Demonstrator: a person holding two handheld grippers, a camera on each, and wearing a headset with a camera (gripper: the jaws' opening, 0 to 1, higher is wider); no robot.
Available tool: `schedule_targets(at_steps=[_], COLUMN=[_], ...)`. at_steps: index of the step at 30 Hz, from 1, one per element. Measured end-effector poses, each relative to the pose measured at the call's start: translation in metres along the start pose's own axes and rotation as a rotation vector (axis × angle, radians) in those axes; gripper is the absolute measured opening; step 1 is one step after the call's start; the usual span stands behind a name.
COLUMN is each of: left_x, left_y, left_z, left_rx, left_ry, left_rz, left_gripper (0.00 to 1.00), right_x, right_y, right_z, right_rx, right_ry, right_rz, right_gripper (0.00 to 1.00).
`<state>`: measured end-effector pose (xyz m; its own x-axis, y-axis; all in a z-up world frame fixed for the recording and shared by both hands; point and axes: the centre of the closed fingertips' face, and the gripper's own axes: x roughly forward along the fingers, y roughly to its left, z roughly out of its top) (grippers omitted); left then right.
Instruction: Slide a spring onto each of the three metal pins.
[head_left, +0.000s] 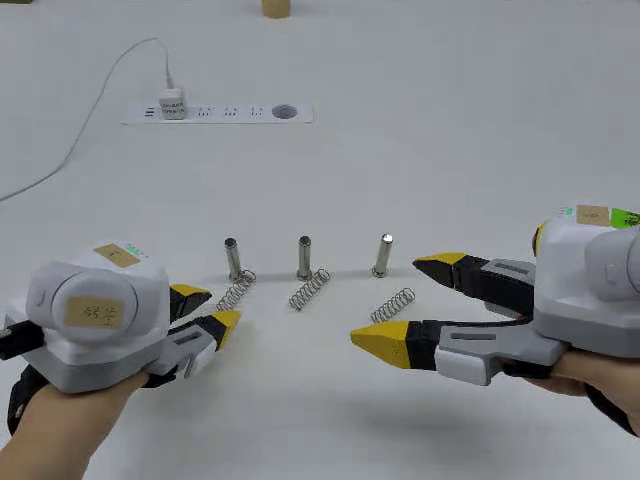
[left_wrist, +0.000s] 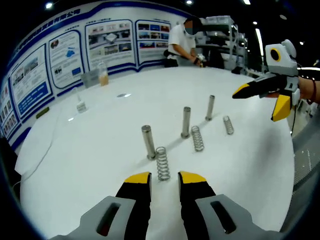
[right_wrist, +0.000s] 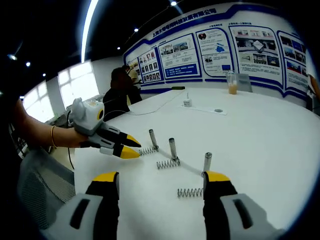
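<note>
Three metal pins stand upright in a row on the white table: left pin (head_left: 232, 258), middle pin (head_left: 304, 256), right pin (head_left: 384, 254). A spring lies beside each: left spring (head_left: 237, 290), middle spring (head_left: 310, 288), right spring (head_left: 393, 305). My left gripper (head_left: 210, 306) is open with a narrow gap, its tips just short of the left spring (left_wrist: 162, 163). My right gripper (head_left: 405, 300) is open wide, and the right spring (right_wrist: 190, 192) lies on the table between its fingertips. Nothing is held.
A white power strip (head_left: 218, 113) with a plugged charger and a cable lies at the back left. A cup with an orange drink (left_wrist: 102, 75) stands at the far edge. One person (left_wrist: 182, 40) stands beyond the table and another (right_wrist: 120, 95) sits there.
</note>
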<state>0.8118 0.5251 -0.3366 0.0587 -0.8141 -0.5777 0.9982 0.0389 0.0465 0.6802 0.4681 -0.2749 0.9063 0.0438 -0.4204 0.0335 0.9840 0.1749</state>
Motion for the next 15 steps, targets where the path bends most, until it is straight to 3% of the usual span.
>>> schedule_targets(at_steps=[9, 15], left_x=[0.0076, 0.0073], left_y=[0.0011, -0.0019], left_z=[-0.0084, -0.0052], left_rx=[0.002, 0.009], left_ry=[0.036, 0.026], left_rz=[-0.002, -0.011], left_gripper=[0.18, 0.14], right_x=[-0.0006, -0.0019], right_y=[0.0002, -0.0009], right_z=[-0.0034, -0.0048], right_rx=[-0.001, -0.005], right_ry=[0.004, 0.013], right_rz=[-0.004, -0.008], right_gripper=[0.71, 0.71])
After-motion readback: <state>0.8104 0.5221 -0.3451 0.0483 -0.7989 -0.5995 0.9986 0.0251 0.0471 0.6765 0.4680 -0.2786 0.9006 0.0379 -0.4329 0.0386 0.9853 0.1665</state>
